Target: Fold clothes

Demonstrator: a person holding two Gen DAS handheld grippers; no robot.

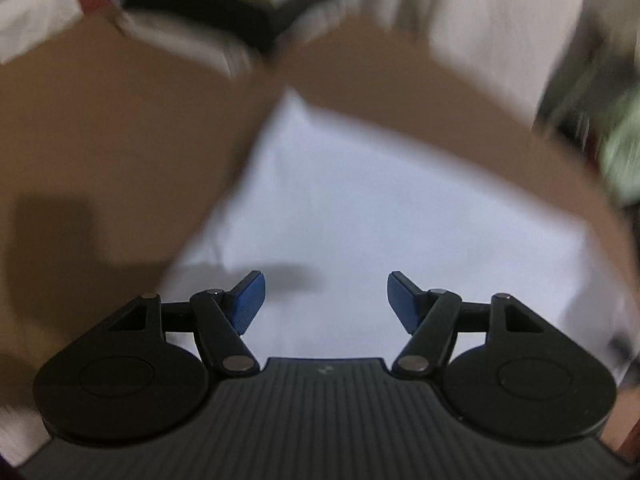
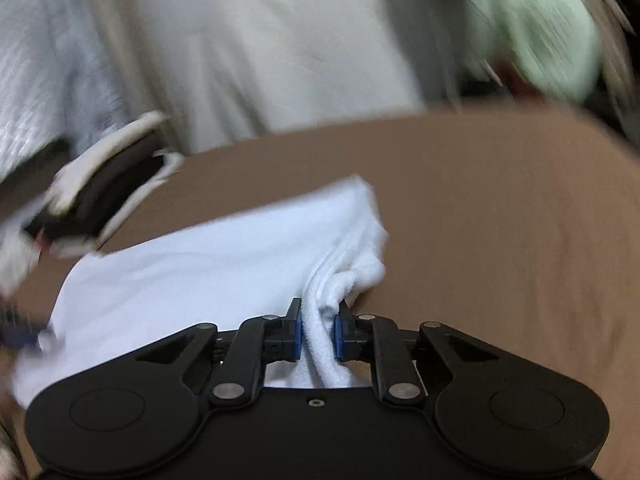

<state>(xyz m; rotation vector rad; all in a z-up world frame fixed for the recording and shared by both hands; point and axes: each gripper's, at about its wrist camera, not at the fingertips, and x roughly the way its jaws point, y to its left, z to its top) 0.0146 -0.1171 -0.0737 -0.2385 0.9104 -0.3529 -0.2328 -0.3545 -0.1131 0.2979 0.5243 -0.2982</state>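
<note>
White soft cotton garment lies flat on brown counter. Right claw pinches bunched edge at garment's 4 o'clock. Left claw spread, empty, over cloth. Light, limp, likely sags; grab corners or hems.

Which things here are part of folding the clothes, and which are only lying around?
Part of the job: white cloth; right gripper, shut on its bunched edge; left gripper, open above it.

Lying around: brown table; pale green blurred thing; dark thing with white edges.

Two close, downward wrist views, both over the white garment.
</note>
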